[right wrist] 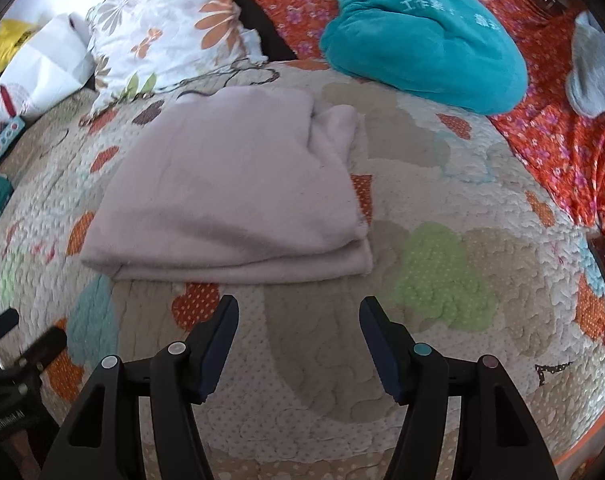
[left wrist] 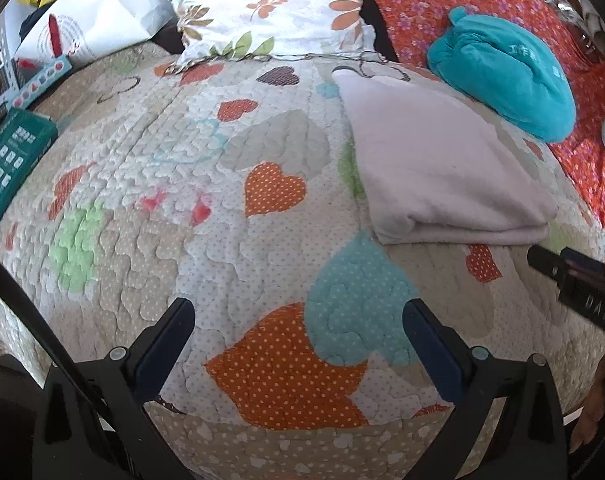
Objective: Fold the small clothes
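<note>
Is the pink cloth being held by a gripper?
No, the pink cloth lies folded on the quilt, and the open right gripper is apart from it.

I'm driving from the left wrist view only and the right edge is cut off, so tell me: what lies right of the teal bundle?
Observer: A grey garment lies on the red floral cover, right of the teal bundle.
Operator: Is the right gripper holding anything?
Observer: No. The right gripper is open, over bare quilt.
Operator: How does the folded pale pink cloth look on its far right side?
Observer: The folded pale pink cloth has a loose flap bunched at its far right corner.
</note>
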Demonstrator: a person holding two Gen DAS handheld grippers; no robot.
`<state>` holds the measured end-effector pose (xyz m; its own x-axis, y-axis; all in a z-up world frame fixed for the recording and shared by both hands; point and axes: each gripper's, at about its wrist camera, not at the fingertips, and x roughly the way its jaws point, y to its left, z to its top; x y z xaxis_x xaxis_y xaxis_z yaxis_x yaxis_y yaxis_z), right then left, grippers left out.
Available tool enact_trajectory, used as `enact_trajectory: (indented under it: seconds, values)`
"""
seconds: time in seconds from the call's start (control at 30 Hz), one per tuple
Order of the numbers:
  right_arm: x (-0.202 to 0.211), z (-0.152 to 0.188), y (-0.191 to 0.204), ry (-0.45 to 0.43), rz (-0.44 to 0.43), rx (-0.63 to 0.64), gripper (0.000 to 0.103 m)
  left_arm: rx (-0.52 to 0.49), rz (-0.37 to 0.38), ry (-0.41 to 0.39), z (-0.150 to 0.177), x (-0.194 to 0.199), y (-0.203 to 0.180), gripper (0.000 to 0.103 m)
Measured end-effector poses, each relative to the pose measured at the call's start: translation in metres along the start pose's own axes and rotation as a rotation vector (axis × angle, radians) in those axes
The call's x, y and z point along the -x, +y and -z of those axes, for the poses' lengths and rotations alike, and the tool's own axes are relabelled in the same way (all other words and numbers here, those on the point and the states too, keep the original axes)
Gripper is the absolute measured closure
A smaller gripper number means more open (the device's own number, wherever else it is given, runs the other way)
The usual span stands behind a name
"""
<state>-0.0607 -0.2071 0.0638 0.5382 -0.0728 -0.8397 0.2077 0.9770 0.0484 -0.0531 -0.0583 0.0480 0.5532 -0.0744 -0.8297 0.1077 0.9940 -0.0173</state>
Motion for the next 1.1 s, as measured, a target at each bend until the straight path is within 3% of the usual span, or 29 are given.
enact_trajectory:
  seconds: [1.1]
  values:
    - [-0.004,0.015,0.03,0.012,0.054,0.138,0.03,0.045,0.009,0.039,0.001,-0.008,0.008,0.0]
